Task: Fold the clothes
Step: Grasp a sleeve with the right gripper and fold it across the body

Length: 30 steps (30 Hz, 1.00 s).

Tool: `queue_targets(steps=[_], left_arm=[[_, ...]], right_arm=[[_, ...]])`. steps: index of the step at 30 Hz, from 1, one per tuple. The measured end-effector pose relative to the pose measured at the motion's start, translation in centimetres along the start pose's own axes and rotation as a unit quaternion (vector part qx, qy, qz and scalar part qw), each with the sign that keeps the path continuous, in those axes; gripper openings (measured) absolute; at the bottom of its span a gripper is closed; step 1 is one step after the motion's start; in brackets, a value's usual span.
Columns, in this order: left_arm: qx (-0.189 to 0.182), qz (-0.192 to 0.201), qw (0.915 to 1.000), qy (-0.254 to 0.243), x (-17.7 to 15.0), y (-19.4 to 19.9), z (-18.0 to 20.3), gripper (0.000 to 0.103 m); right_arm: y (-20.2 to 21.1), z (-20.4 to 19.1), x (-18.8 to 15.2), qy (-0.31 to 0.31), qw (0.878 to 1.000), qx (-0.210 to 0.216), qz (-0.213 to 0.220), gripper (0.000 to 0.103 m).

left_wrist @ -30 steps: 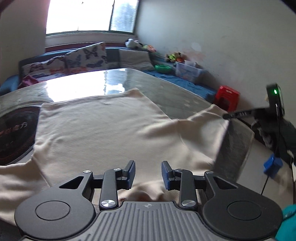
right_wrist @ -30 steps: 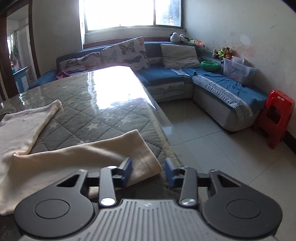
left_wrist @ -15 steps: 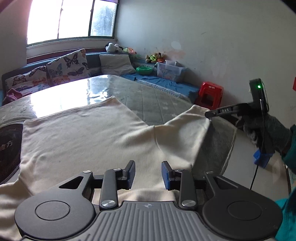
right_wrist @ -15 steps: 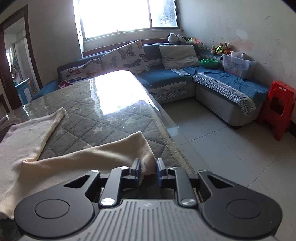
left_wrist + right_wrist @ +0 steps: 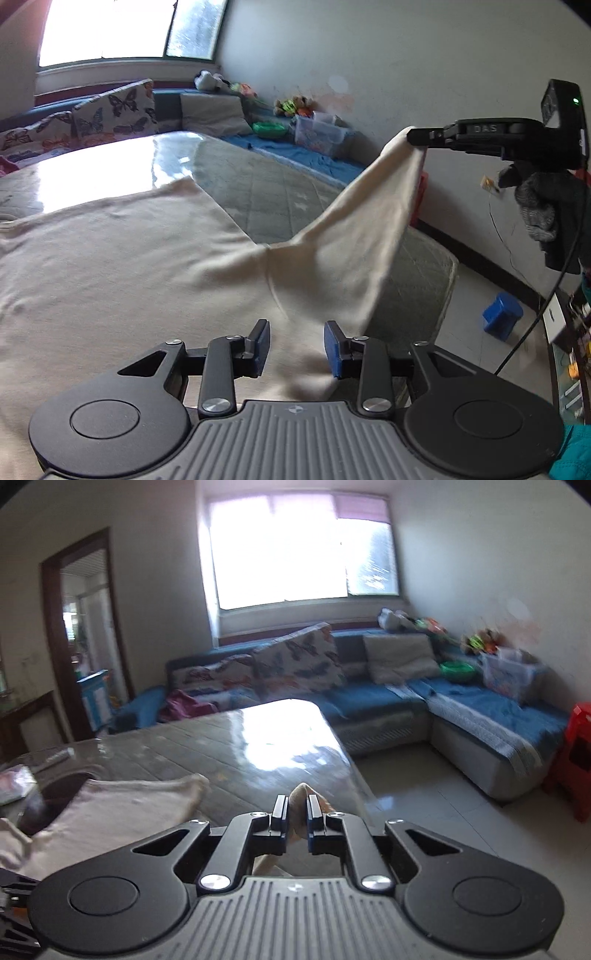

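Right gripper (image 5: 296, 814) has its fingers clamped almost together on the cuff of the cream garment (image 5: 122, 266), a nub of cloth poking up between the black pads. From the left wrist view that same gripper (image 5: 413, 137) sits high at the right, a gloved hand (image 5: 539, 199) behind it, and the sleeve (image 5: 362, 229) hangs from its tips in a taut slope down to the garment's body.

Left gripper (image 5: 296, 347) is partly apart and opening a touch, its blue pads (image 5: 334, 349) standing clear on either side with cream cloth lying flat beneath and ahead of them; nothing is pinched. The garment's body spreads out in front of and to the left of these fingers across the quilted table (image 5: 280, 192).

A second ago the right fingers were spread around the sleeve end as it lay flat near the table edge. Half a second ago they had nearly met on it. Now they are shut and the sleeve is lifted well off the table, with the sofa (image 5: 480, 716) and window (image 5: 295, 550) filling the right wrist view where table used to be. The left fingers have barely changed, over the same stretch of cloth.
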<state>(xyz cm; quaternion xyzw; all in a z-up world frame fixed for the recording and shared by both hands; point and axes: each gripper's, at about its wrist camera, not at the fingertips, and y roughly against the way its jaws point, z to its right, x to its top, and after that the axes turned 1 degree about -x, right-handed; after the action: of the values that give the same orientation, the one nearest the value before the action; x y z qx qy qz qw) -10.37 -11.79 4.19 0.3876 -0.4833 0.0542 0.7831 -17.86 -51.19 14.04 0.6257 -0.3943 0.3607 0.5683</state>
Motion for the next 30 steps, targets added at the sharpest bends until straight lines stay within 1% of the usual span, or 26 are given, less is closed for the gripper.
queue_targets(steps=[2, 4, 7, 8, 10, 13, 16, 18, 20, 21, 23, 25, 26, 27, 28, 30], left_arm=[[0.017, 0.020, 0.9996, 0.014, 0.2, 2.0, -1.2, 0.036], [0.042, 0.036, 0.9981, 0.030, 0.1, 3.8, -2.7, 0.037], [0.077, 0.052, 0.9939, 0.060, -0.6, 6.4, -5.1, 0.037], [0.087, 0.055, 0.9921, 0.071, -1.0, 7.2, -5.8, 0.038], [0.106, 0.060, 0.9885, 0.089, -1.7, 8.5, -6.9, 0.038], [0.125, 0.066, 0.9841, 0.107, -2.6, 10.0, -7.8, 0.038], [0.134, 0.067, 0.9813, 0.120, -3.4, 10.8, -8.2, 0.038], [0.140, 0.063, 0.9802, 0.125, -3.6, 10.8, -8.3, 0.038], [0.142, 0.058, 0.9799, 0.127, -3.5, 10.6, -8.3, 0.038], [0.143, 0.056, 0.9798, 0.128, -3.5, 10.5, -8.2, 0.038], [0.134, 0.055, 0.9817, 0.123, -2.9, 9.9, -7.9, 0.038], [0.123, 0.053, 0.9844, 0.114, -2.1, 8.8, -7.5, 0.038], [0.120, 0.050, 0.9855, 0.109, -1.7, 8.1, -7.3, 0.038], [0.117, 0.046, 0.9864, 0.105, -1.3, 7.2, -7.1, 0.038], [0.115, 0.041, 0.9871, 0.103, -1.0, 6.4, -7.0, 0.038], [0.114, 0.029, 0.9881, 0.099, -0.4, 4.9, -6.7, 0.041]], right_arm=[[0.4, -2.1, 1.5, 0.023, 0.999, 0.032, 0.011, 0.009], [0.4, -3.9, 2.6, 0.042, 0.997, 0.056, 0.018, 0.009], [-0.3, -9.3, 4.4, 0.086, 0.988, 0.130, 0.022, 0.008], [-0.5, -10.1, 4.6, 0.093, 0.986, 0.140, 0.021, 0.008], [-1.8, -14.2, 5.0, 0.126, 0.974, 0.189, 0.012, 0.007], [-3.8, -19.0, 4.3, 0.157, 0.957, 0.243, -0.010, 0.006], [-5.8, -23.0, 2.5, 0.174, 0.942, 0.284, -0.043, 0.006], [-6.6, -24.9, 1.4, 0.181, 0.933, 0.304, -0.061, 0.006], [-6.5, -25.2, 0.6, 0.182, 0.931, 0.308, -0.065, 0.006], [-6.5, -25.2, 0.6, 0.184, 0.932, 0.307, -0.065, 0.009], [-6.1, -24.2, 0.2, 0.189, 0.937, 0.288, -0.064, 0.011], [-5.8, -22.9, -0.1, 0.186, 0.943, 0.267, -0.068, 0.021], [-5.8, -22.1, -0.3, 0.184, 0.947, 0.254, -0.069, 0.031], [-5.8, -21.3, -0.6, 0.181, 0.951, 0.240, -0.071, 0.037], [-5.7, -20.9, -0.7, 0.180, 0.953, 0.234, -0.073, 0.037], [-5.5, -18.9, -1.4, 0.173, 0.960, 0.205, -0.081, 0.044]])
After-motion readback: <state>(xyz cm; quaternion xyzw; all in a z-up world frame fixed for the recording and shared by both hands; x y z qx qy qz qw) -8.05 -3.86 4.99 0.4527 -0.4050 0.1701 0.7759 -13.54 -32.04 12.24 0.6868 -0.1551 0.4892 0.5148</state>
